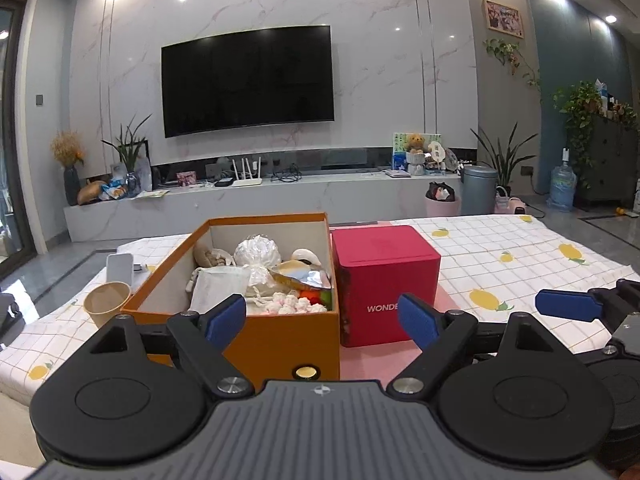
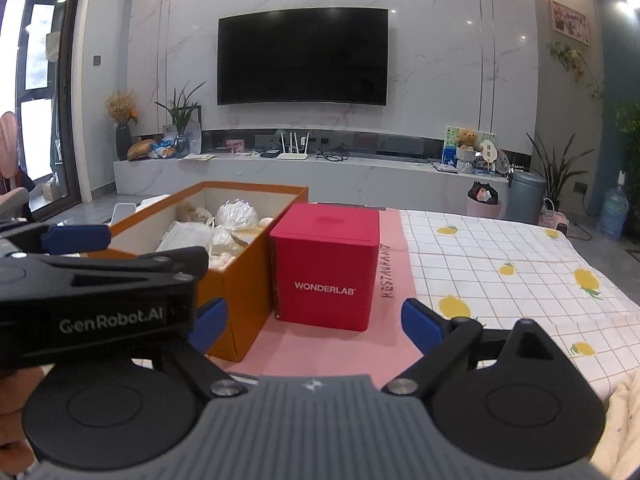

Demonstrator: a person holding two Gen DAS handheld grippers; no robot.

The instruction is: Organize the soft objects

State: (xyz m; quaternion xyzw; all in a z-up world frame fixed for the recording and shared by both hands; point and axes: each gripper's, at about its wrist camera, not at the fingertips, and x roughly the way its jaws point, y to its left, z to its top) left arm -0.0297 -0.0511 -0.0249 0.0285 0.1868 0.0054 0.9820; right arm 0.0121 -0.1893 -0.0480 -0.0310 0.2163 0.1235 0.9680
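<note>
My left claw (image 1: 322,316) and right claw (image 2: 314,322) both hang spread and unladen above the lemon-print tablecloth (image 1: 520,264). The soft things (image 1: 260,276) lie heaped in the orange box (image 1: 288,340), touching the red box (image 2: 326,268), with the dark television (image 1: 248,80) on the marble wall beyond.

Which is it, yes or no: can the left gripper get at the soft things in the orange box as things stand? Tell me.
Probably yes. The left gripper hangs open and empty in front of the orange box, which has no lid, so the soft things lie exposed. Only the near wall stands between; it would have to come in from above.
</note>
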